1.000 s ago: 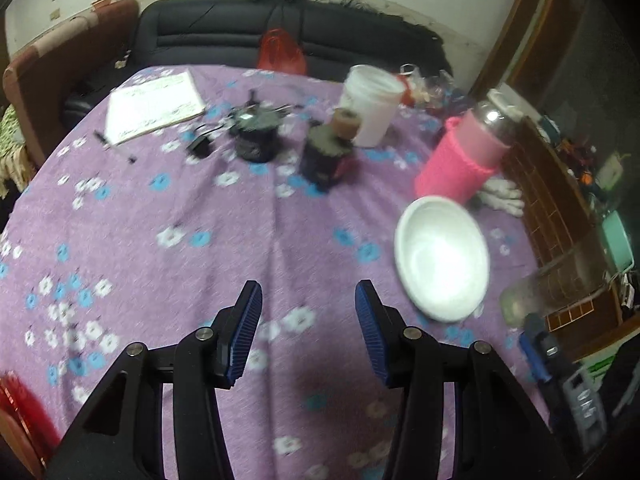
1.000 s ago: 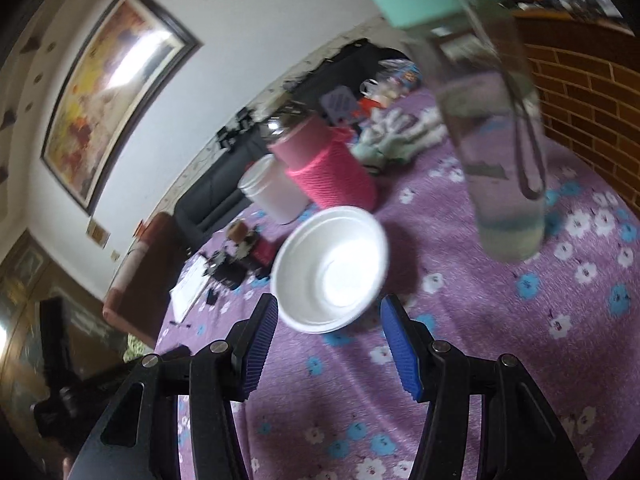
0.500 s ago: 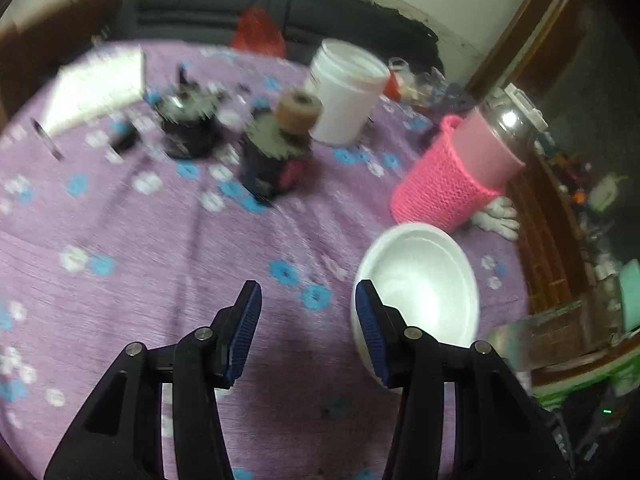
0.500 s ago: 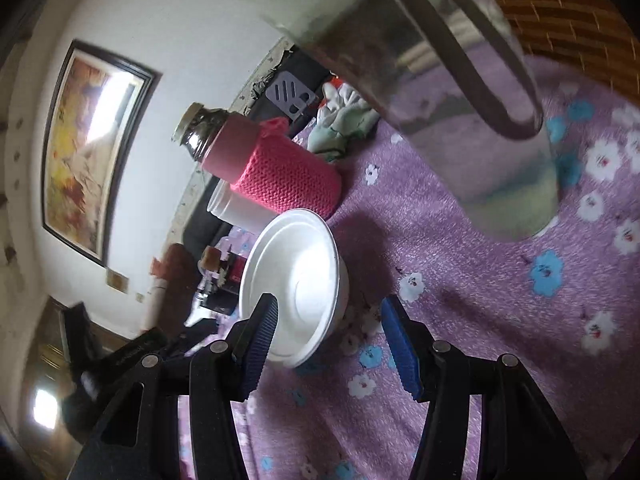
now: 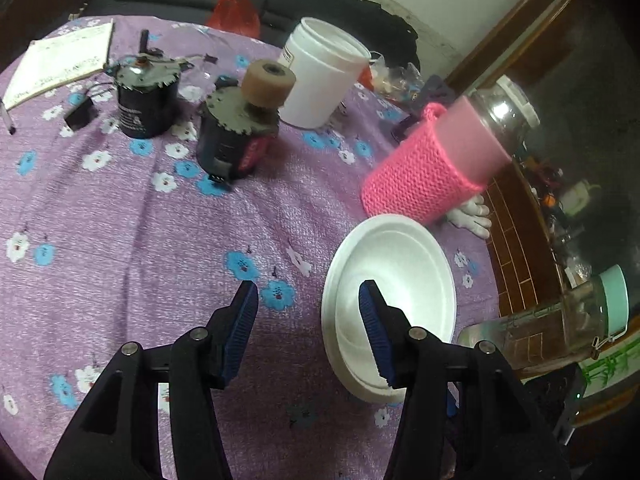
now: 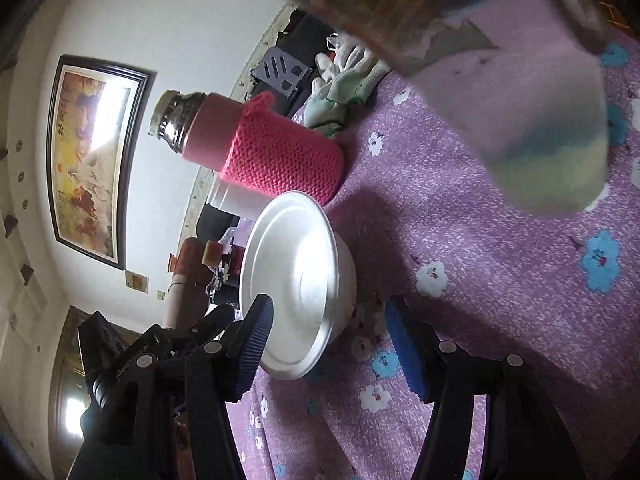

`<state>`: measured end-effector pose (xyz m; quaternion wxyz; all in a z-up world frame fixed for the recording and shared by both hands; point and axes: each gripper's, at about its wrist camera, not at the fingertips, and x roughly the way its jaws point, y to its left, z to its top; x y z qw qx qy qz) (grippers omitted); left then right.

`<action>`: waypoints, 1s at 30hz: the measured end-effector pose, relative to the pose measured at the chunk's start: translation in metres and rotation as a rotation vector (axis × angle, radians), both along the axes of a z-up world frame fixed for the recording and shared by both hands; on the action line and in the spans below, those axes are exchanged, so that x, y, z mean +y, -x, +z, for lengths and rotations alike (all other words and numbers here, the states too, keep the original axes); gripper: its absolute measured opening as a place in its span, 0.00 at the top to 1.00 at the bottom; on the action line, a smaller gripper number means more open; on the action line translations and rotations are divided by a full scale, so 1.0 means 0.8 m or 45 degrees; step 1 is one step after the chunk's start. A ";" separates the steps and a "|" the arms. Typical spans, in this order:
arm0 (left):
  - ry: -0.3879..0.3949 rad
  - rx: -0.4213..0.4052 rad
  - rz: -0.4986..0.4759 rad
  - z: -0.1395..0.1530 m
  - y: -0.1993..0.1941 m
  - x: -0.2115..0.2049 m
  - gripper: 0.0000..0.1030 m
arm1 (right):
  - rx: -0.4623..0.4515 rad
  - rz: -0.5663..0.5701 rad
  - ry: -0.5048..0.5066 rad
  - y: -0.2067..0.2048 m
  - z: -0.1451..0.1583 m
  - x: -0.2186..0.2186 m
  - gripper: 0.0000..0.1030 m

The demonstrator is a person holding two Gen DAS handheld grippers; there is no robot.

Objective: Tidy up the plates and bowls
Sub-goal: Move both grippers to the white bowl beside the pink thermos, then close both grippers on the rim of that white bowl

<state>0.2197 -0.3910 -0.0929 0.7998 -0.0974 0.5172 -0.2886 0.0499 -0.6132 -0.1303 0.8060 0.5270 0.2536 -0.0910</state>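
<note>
A white foam bowl (image 5: 394, 280) sits on the purple flowered tablecloth (image 5: 120, 240). My left gripper (image 5: 308, 328) is open and straddles the bowl's near-left rim, its right finger over the inside of the bowl. The same bowl (image 6: 296, 288) shows in the right wrist view. My right gripper (image 6: 328, 344) is open around the bowl's near edge, one finger on each side. Whether any finger touches the bowl is unclear. No plates show.
A pink knit-sleeved flask (image 5: 436, 160) stands just behind the bowl. A glass jar with a mint lid (image 5: 560, 320) stands at its right. A white tub (image 5: 320, 76), two dark motors (image 5: 236, 136) and a notebook (image 5: 60, 60) lie farther back. White gloves (image 6: 344, 80) lie by the flask.
Both grippers have closed in on the white bowl. The left one moved forward and right until its right finger came over the bowl. The right one tilted and came up to the rim.
</note>
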 end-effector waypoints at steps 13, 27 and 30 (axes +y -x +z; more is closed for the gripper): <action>-0.111 -0.069 -0.051 -0.024 0.020 -0.041 0.51 | 0.055 -0.039 0.094 -0.012 -0.004 0.007 0.40; -0.184 -0.097 -0.108 -0.028 0.023 -0.047 0.92 | 0.126 0.028 0.142 -0.025 -0.010 0.026 0.88; -0.186 -0.098 -0.112 -0.023 0.023 -0.044 0.92 | 0.122 0.034 0.107 -0.020 -0.013 0.021 0.89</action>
